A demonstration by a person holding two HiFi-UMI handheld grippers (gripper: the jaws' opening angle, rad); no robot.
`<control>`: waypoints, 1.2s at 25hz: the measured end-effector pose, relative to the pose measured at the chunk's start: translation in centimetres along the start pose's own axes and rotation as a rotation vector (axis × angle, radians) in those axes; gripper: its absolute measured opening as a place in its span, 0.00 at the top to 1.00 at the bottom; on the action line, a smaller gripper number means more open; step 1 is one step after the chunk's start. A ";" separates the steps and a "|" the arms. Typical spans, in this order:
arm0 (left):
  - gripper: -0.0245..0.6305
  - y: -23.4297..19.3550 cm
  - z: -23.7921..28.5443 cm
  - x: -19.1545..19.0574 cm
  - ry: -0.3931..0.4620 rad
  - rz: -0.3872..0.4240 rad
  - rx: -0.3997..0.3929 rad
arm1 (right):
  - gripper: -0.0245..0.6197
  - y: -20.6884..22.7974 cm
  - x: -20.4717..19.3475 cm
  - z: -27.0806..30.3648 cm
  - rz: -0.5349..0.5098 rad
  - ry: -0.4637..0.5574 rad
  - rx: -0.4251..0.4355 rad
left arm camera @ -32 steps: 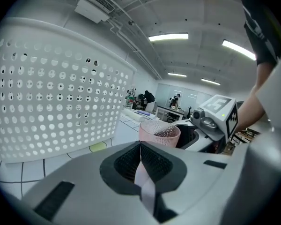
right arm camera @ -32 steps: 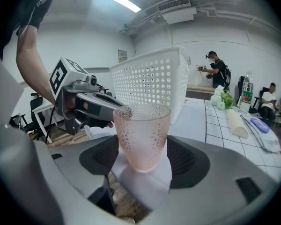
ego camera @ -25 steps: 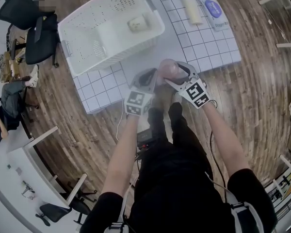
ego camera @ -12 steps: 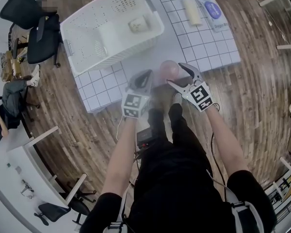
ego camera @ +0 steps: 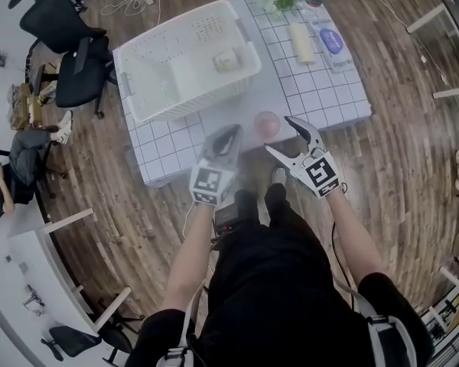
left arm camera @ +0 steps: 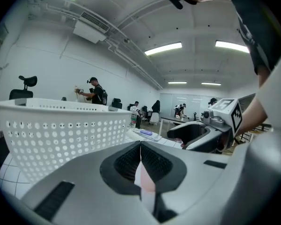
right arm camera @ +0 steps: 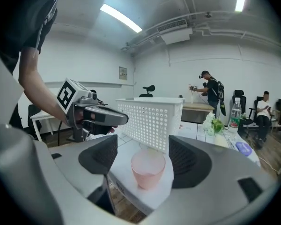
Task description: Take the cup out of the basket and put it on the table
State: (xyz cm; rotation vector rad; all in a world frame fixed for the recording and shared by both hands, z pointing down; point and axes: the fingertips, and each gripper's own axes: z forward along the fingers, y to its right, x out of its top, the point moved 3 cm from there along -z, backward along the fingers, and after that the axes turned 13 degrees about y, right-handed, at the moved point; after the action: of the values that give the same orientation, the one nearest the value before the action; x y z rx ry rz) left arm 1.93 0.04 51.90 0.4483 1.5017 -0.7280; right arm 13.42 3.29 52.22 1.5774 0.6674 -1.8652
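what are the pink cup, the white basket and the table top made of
Cup: likely plastic, pale pink and slightly see-through, with a frosted look.
Basket: white moulded plastic, going by the even rows of round holes in its walls.
Table: a smooth white top with a dark grid, perhaps a printed mat; what lies under it cannot be told.

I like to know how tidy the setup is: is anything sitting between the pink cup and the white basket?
Nothing. Only bare table separates the pink cup from the white basket, as the head view and the right gripper view both show.
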 end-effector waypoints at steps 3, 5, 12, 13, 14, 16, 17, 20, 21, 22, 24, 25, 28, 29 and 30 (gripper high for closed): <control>0.95 0.7 -0.6 2.8 0.056 0.017 0.005 | 0.44 -0.6 3.1 0.3 -0.016 0.061 0.005; 0.95 1.1 -1.0 4.9 0.094 0.023 0.009 | 0.44 -1.1 5.0 0.6 -0.020 0.094 0.015; 0.95 1.3 -3.5 10.2 0.201 0.029 0.048 | 0.47 -3.0 10.9 1.6 -0.051 0.159 0.058; 0.95 1.3 -4.0 10.8 0.212 0.027 0.055 | 0.53 -3.2 11.7 1.7 -0.058 0.169 0.059; 0.95 1.3 -4.4 11.2 0.222 0.024 0.063 | 0.58 -3.5 12.2 1.7 -0.062 0.177 0.059; 0.95 1.2 -5.1 11.9 0.238 0.028 0.075 | 0.63 -3.9 13.0 1.6 -0.069 0.175 0.052; 0.95 1.3 -5.4 12.1 0.243 0.034 0.079 | 0.69 -4.0 13.4 1.6 -0.071 0.182 0.047; 0.95 1.2 -6.1 12.1 0.244 0.041 0.099 | 0.82 -4.6 13.5 1.4 -0.063 0.234 0.051; 0.95 1.2 -6.4 12.1 0.245 0.041 0.104 | 0.84 -4.8 13.4 1.4 -0.058 0.248 0.054; 0.95 1.3 -6.7 12.1 0.247 0.039 0.107 | 0.87 -5.0 13.5 1.3 -0.054 0.256 0.054; 0.95 1.5 -7.1 12.3 0.250 0.038 0.107 | 0.90 -5.4 13.8 1.2 -0.042 0.257 0.056; 0.95 1.7 -7.3 12.4 0.252 0.038 0.105 | 0.93 -5.6 13.9 1.2 -0.034 0.252 0.062; 0.95 2.0 -7.6 12.8 0.258 0.032 0.105 | 0.94 -6.5 13.8 1.2 -0.024 0.240 0.089; 0.95 2.0 -7.7 12.8 0.256 0.033 0.106 | 0.94 -6.6 13.7 1.3 -0.022 0.237 0.094; 0.95 2.0 -7.7 12.7 0.250 0.037 0.108 | 0.94 -6.7 13.6 1.3 -0.019 0.235 0.096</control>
State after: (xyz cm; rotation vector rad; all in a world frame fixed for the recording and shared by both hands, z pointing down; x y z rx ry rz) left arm -3.34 4.69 38.73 0.6663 1.6874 -0.7469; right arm 6.14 5.31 38.99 1.8782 0.7053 -1.7641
